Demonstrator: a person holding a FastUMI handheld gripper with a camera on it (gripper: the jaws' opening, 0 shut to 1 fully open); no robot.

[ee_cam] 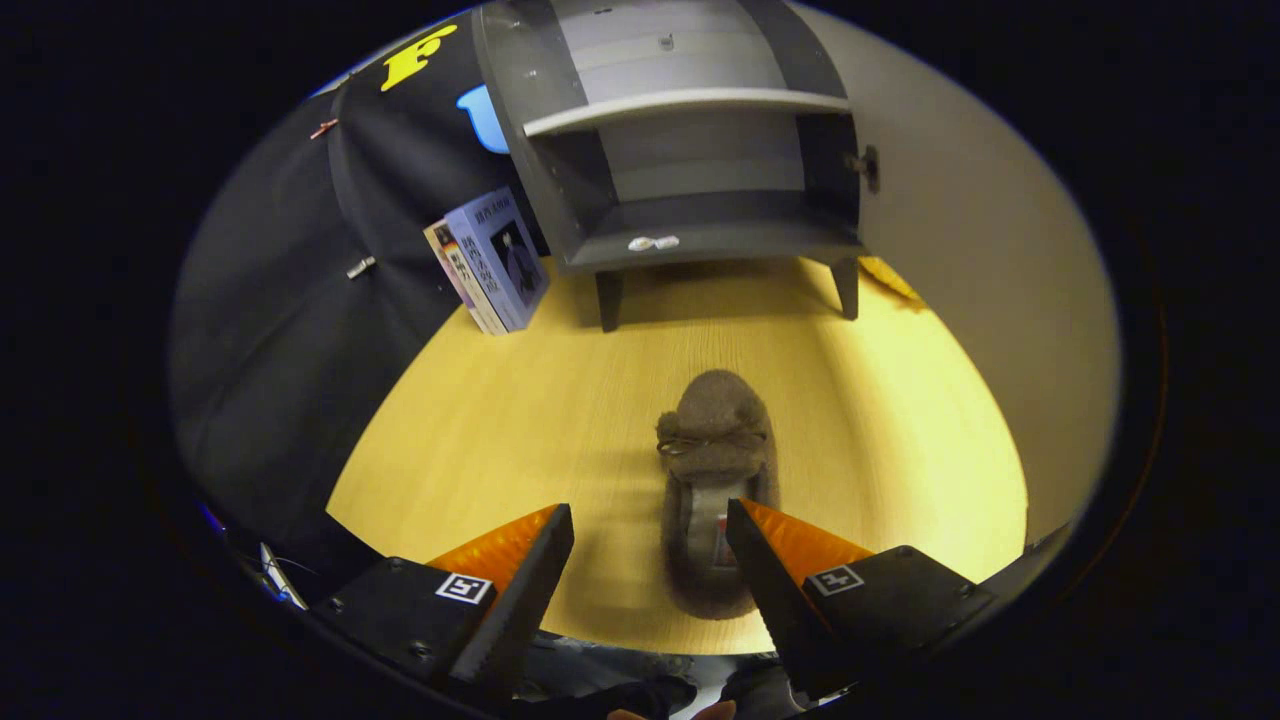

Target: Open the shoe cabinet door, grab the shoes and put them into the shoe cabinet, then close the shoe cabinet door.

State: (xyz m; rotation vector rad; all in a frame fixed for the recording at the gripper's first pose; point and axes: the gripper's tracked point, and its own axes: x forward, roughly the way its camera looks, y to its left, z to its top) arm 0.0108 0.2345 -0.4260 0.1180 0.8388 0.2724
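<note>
Shoe (715,480), brown fuzzy slipper with bow, is laid on wooden floor (480,430), toe pointed far toward shoe cabinet (690,150). Gripper (650,530) is held spread, nothing gripped; heel is overlapped by right finger (770,560), left finger seen clear to left. Cabinet door (960,230) is swung open at right, shelves bare. Open floor is left between shoe and cabinet legs. Books (495,262) are leaned at far left beside cabinet.
</note>
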